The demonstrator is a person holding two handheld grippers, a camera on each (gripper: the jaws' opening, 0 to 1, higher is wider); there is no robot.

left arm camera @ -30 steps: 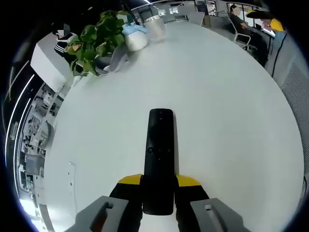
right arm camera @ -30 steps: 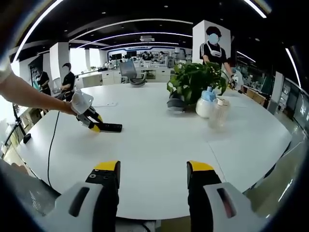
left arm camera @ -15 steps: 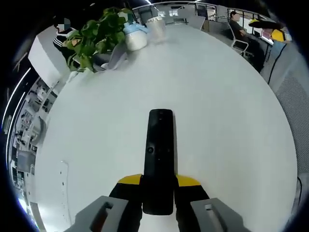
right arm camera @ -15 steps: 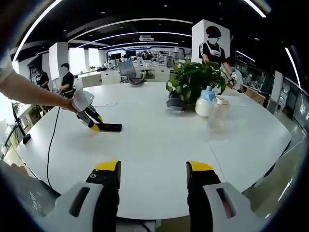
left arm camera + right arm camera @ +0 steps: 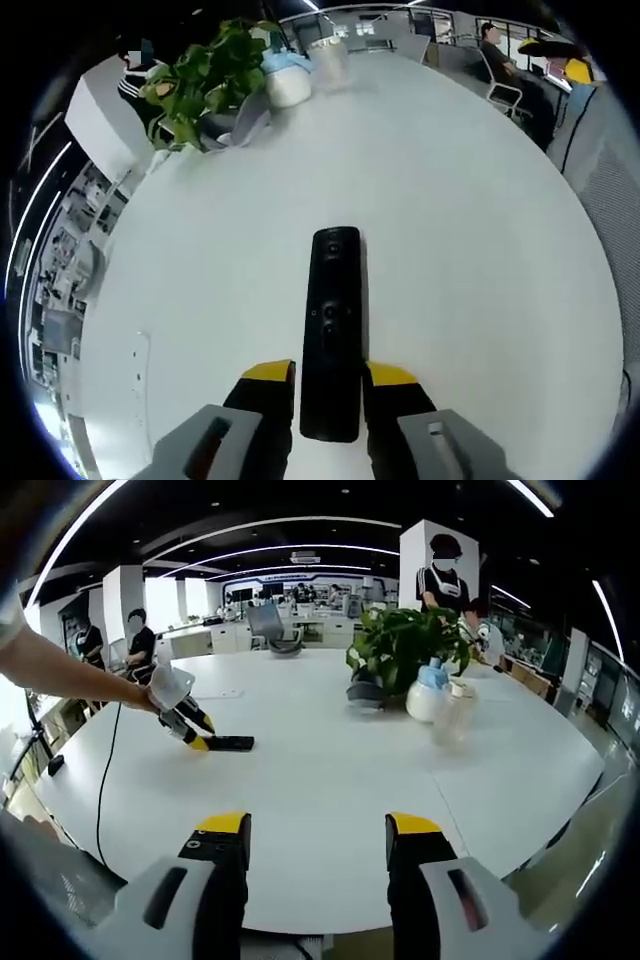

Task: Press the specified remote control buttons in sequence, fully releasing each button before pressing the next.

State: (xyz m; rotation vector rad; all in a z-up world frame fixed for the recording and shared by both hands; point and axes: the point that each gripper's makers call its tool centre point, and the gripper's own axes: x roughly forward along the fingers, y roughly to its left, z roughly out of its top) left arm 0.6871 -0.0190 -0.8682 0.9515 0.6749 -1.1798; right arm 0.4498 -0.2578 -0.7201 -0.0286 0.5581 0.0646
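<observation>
A slim black remote control lies lengthwise on the white table, its near end between the yellow-tipped jaws of my left gripper, which is shut on it. In the right gripper view, the same remote rests flat on the table at mid left, held at one end by the left gripper in a person's hand. My right gripper hovers open over the near table edge with nothing between its jaws, well apart from the remote.
A potted green plant, a white bottle and a clear jar stand at the back right of the round table. A black cable hangs off the left edge. People and office desks are in the background.
The left gripper view has tilted slightly, so the remote's buttons face the camera more. The remote stays in the left jaws. The right gripper holds still and open.
</observation>
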